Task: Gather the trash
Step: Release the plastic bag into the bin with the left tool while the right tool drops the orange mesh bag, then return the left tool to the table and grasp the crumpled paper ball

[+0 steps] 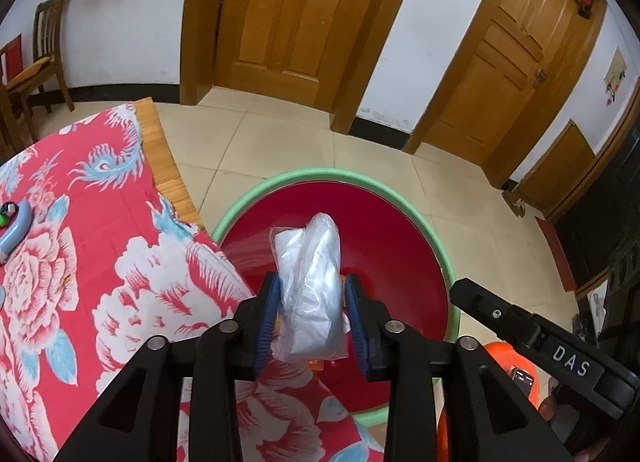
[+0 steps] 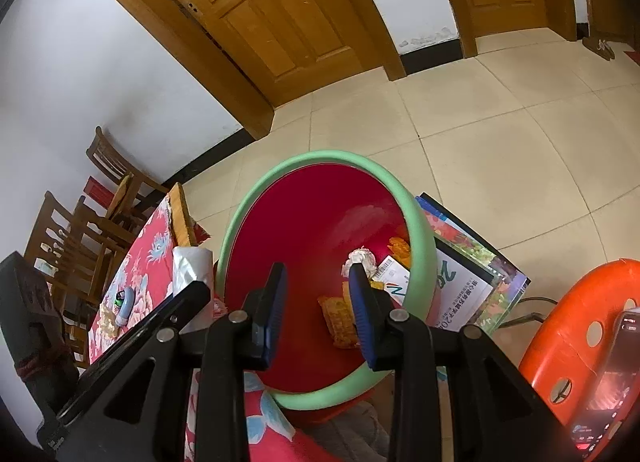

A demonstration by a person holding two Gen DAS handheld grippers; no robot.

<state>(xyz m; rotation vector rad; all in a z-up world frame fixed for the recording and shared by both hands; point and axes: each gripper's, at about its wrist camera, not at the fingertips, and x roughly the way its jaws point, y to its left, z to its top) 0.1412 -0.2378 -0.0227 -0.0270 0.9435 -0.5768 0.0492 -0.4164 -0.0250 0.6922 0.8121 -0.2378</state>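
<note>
My left gripper [image 1: 313, 282] hovers over a red bin with a green rim [image 1: 320, 173], its blue pads closed against both sides of a crumpled clear plastic bag [image 1: 310, 282]. An orange scrap shows behind the bag. In the right wrist view, my right gripper [image 2: 317, 268] stands open and empty above the same bin [image 2: 312, 156]. Inside lie a crumpled tissue [image 2: 360, 258], an orange snack wrapper [image 2: 340, 318] and a printed card [image 2: 394, 278]. The bag [image 2: 192, 266] also shows at the left there.
A table with a red floral cloth [image 1: 80, 262] touches the bin's left side and carries a blue toy [image 1: 16, 230]. An orange stool [image 2: 580, 322] with a phone [image 2: 616, 374] stands on the right. A calendar [image 2: 472, 282] lies behind the bin, and wooden chairs [image 2: 80, 230] stand at the far left.
</note>
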